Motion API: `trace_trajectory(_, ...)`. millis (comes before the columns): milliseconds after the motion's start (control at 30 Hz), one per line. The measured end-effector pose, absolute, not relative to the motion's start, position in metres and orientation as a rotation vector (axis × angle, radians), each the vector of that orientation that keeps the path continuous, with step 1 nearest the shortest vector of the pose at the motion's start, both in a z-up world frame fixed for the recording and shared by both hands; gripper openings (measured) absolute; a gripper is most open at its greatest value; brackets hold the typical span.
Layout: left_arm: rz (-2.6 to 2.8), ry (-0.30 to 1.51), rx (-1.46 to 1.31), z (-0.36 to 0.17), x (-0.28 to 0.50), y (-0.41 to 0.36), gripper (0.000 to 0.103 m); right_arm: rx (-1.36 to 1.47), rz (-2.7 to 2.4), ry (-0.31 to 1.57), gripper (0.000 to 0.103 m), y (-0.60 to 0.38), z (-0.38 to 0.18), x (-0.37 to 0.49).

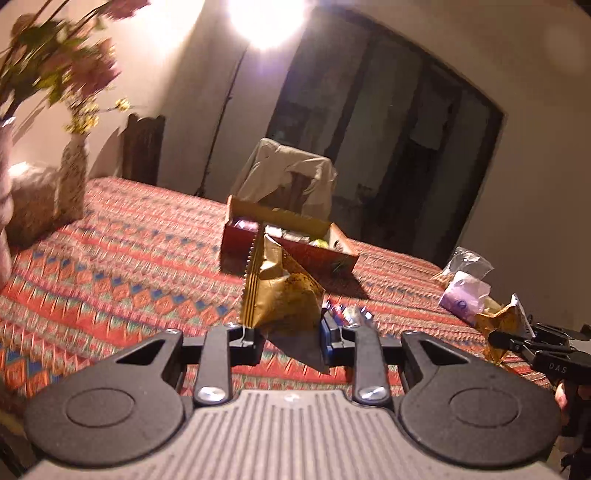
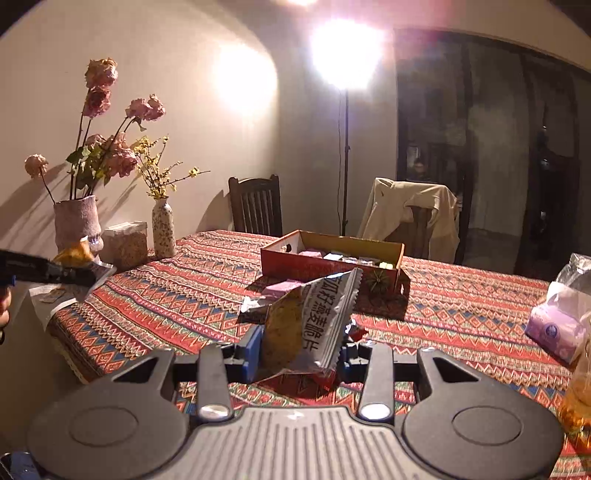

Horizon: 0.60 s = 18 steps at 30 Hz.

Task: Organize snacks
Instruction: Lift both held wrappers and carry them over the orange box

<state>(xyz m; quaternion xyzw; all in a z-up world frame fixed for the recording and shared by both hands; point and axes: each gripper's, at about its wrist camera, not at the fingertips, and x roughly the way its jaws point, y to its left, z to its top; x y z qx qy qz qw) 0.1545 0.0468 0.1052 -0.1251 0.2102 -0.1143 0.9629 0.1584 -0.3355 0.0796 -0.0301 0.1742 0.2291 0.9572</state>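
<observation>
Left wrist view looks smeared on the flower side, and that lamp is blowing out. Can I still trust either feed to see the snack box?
Left wrist view: flowers and tablecloth at left are motion-blurred, lamp glares, but the snack box reads fairly sharp. Right wrist view: sharper overall; lamp flares overhead, box well lit, casting a shadow toward the camera.

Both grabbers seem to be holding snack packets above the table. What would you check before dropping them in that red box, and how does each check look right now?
1. Left gripper jaws shut on gold packet: ok.
2. Right gripper jaws shut on silver packet: ok.
3. Red box open on top: ok.
4. Free space inside the box: cannot tell, it already holds snacks.
5. Way to the box clear: not ok, a purple packet lies in front.
</observation>
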Motion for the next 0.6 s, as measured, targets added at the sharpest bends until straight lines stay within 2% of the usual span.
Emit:
trace_trajectory(333, -0.328, 0.453, -0.160, 0.206, 0.251, 0.051, 0.029, -0.078, 0.561, 0.388, 0.039, -0.366, 0.162, 0.237)
trace_trajectory(600, -0.331, 0.422, -0.099, 0.248, 0.352, 0.040, 0.029, -0.077, 0.577, 0.414, 0.040, -0.373, 0.228, 0.344)
